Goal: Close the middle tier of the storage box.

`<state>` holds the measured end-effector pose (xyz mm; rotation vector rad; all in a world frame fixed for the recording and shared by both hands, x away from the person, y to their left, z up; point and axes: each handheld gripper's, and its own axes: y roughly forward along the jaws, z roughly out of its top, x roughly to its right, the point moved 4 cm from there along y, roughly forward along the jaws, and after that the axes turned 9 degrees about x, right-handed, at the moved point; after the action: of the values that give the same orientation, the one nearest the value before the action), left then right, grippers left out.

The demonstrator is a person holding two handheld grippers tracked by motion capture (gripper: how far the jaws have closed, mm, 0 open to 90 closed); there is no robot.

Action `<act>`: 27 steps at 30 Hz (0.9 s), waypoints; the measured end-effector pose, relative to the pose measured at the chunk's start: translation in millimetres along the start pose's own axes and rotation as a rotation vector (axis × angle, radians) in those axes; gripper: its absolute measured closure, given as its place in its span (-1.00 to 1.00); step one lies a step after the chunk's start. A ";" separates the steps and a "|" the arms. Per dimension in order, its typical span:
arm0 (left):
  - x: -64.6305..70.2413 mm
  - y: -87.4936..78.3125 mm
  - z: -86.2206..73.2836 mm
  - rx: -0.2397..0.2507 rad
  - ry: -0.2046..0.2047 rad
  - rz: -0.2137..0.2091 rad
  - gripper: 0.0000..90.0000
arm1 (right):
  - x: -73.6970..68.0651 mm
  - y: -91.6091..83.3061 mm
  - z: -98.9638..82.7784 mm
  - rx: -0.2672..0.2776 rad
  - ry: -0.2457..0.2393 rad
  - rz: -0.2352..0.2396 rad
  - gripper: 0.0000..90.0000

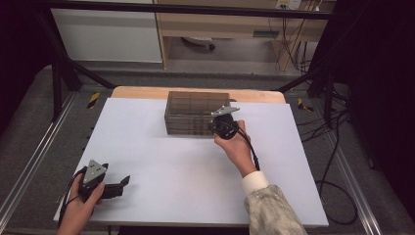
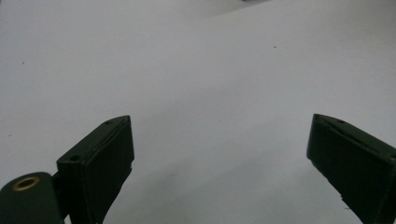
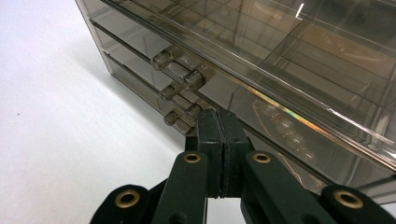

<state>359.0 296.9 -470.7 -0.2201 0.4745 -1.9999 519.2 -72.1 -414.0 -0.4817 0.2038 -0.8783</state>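
Both grippers were in my hands. My right gripper (image 1: pixel 221 126) had its two matte black jaws pressed flat together, pad against pad, with nothing between them. Their tips sat right at the front face of the smoky clear plastic drawer organiser (image 1: pixel 197 113); whether they actually touched it I could not tell. In the right gripper view the box rose just ahead of and above my closed jaws: a hard, glossy, brown-tinted rectangular case with thin stacked drawers. Three small knobbly clear handles (image 3: pixel 180 67) stood one below the other, just to the left of the jaw tips. Through its see-through top I could make out a grid of square compartments. A rainbow glint ran along one polished edge. The brass-coloured rivets (image 3: pixel 192 157) on my right gripper's linkage arms showed close below the tips.

My left gripper (image 1: pixel 111 188) lay low near the near-left corner of the table, well apart from the organiser, with the grey three-cornered plate (image 1: pixel 94 171) on top. Its jaws stood wide apart, blocky black pads (image 2: pixel 100 163) with flat faces, and between them lay nothing but the smooth, matt white table sheet (image 1: pixel 161 166). Beyond the organiser a strip of pale wooden tabletop (image 1: pixel 142 92) with a rounded corner showed past the sheet's far edge.
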 end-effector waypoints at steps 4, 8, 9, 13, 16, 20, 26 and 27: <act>0.1 0.1 0.3 0.000 0.002 -0.001 -0.84 | -2.6 -2.0 0.1 0.005 -0.007 0.005 0.99; 0.8 0.0 0.1 -0.003 0.007 -0.002 -0.84 | -6.1 -4.4 -0.6 0.009 -0.008 0.016 0.99; 0.7 -0.2 0.0 -0.002 0.005 -0.002 -0.84 | -7.2 -5.4 -0.2 0.013 -0.010 0.018 0.99; -0.5 -1.0 -0.2 -0.002 0.004 0.000 -0.84 | -9.7 -8.5 1.2 0.024 -0.010 0.023 0.98; -0.6 -1.5 -0.6 -0.002 0.005 -0.002 -0.84 | -10.9 -9.9 0.9 0.026 -0.006 0.029 0.96; -1.9 -3.3 -1.2 -0.001 0.004 0.002 -0.84 | -13.1 -11.0 -1.0 0.028 -0.012 0.032 0.92; -2.1 -3.9 -1.2 0.003 0.001 0.001 -0.85 | -12.6 -14.0 -5.5 0.021 -0.001 0.023 0.78; -2.2 -3.7 -1.1 0.005 -0.001 0.002 -0.85 | -12.6 -15.3 -5.6 0.024 0.000 0.024 0.76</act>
<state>356.6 300.5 -470.0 -0.2176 0.4694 -1.9990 498.8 -72.3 -411.8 -0.4564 0.1989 -0.8560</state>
